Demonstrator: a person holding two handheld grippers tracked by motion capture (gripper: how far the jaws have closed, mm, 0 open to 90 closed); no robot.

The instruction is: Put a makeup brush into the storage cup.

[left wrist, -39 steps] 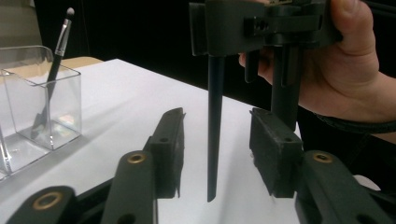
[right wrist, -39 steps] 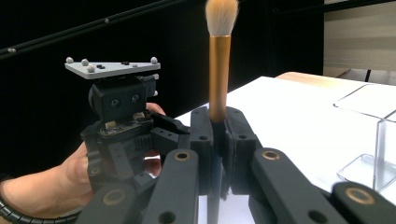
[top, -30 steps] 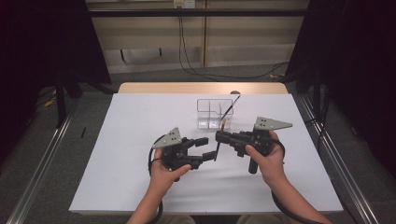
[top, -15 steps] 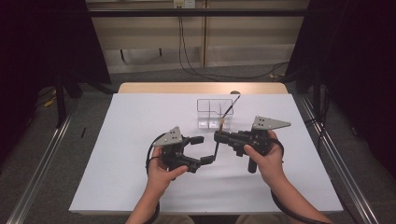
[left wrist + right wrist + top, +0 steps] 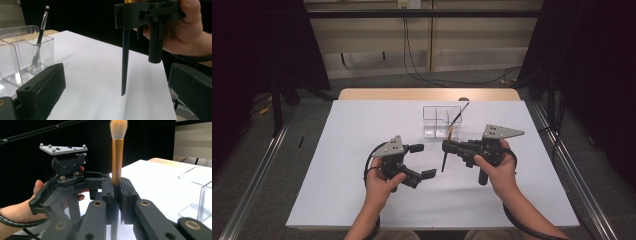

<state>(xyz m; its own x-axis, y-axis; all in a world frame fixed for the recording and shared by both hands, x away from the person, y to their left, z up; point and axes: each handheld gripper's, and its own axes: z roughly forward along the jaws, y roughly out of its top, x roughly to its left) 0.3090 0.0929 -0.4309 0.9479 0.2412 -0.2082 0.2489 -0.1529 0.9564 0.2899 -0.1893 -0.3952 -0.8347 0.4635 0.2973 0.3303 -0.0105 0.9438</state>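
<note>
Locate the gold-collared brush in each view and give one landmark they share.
High view: brush upright at centre, in the right gripper.
Left gripper view: its black handle hangs from that gripper, top centre.
Right gripper view: gold collar and bristles rise between the fingers, top centre.
Shared landmark: the clear organizer.

In my left gripper view the top edge cuts off the makeup brush (image 5: 125, 62) just above its gold band, so its bristles are out of frame, and my right gripper (image 5: 147, 12) hides the part of the handle it clamps. In my right gripper view my own jaws cover the brush's (image 5: 117, 160) black handle, and the right edge crops the clear organizer (image 5: 200, 195) to one corner. From the high view, the brush (image 5: 445, 157) is too small to make out its bristles, and the thin brush (image 5: 458, 114) standing in the organizer (image 5: 442, 120) reads as a dark line whose tip I cannot resolve.
</note>
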